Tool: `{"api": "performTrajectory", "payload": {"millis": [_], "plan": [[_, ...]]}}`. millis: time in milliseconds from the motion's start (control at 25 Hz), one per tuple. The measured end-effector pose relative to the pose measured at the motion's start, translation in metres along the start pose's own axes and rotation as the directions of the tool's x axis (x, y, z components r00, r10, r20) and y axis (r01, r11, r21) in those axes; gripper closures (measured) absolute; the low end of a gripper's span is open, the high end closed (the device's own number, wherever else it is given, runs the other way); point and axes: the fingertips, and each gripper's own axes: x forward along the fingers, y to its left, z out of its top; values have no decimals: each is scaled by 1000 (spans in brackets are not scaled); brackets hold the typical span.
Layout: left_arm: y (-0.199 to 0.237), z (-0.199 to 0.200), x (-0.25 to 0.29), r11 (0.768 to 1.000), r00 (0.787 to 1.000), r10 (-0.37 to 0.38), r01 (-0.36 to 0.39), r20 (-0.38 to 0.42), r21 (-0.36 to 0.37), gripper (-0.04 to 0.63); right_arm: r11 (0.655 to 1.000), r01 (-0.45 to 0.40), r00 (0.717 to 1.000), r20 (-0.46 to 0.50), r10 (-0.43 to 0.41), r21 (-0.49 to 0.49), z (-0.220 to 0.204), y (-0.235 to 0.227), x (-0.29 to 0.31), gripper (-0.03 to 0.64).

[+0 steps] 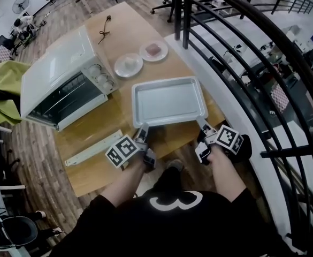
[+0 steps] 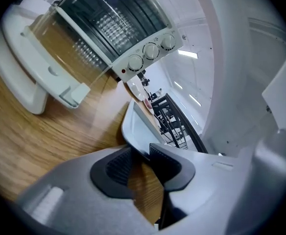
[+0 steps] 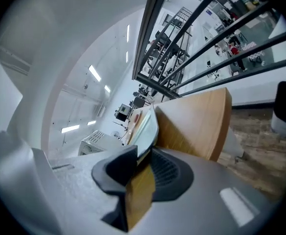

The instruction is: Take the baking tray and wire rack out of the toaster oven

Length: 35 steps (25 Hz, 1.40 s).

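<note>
Pale grey rectangular metal baking tray (image 1: pixel 169 81) lying flat on the light wooden bench (image 1: pixel 97 127), out of the white boxy toaster oven (image 1: pixel 60 68) and directly ahead of you. Its long axis runs left to right across you, parallel to the bench's near edge. You have the left gripper (image 1: pixel 142 130) at the near left corner of the tray and the right gripper (image 1: pixel 203 126) at the near right corner. In the left gripper view the thin rim passes between the ribbed black fingers (image 2: pixel 118 168), which stand a little apart with wood showing in the gap. The right gripper view shows the same: its fingers (image 3: pixel 167 173) are spread wider than the rim, which appears only to graze the left one, so neither pair looks to be pinching. The wire rack (image 2: pixel 106 26), a grid of thin metal bars, sits inside the toaster oven behind the lowered glass door (image 2: pixel 59 77). It lies ahead and to the left of your left fingers, well apart from the right ones, so your left hand is judged the nearer for reaching it.
</note>
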Motion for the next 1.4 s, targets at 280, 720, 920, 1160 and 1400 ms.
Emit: {"api": "performTrajectory", "payload": {"millis": [280, 720, 920, 1160, 1400], "plan": [[-6, -4, 6, 982, 995, -17, 36, -102, 186, 446, 985, 9, 999, -51, -18, -173, -1, 3, 8, 512], [-2, -16, 0, 830, 961, 126, 34, -246, 557, 414, 785, 0, 967, -200, -158, -620, -19, 5, 5, 428], [3, -24, -2, 769, 940, 174, 57, -295, 637, 411, 676, -6, 945, -226, -237, -737, -26, -2, 1, 426], [13, -34, -7, 748, 922, 213, 59, -323, 661, 408, 673, 22, 928, -234, -288, -739, -32, -15, 0, 425], [20, -32, -17, 748, 924, 219, 47, -314, 662, 408, 679, 40, 932, -218, -291, -733, -35, -18, -7, 426]]}}
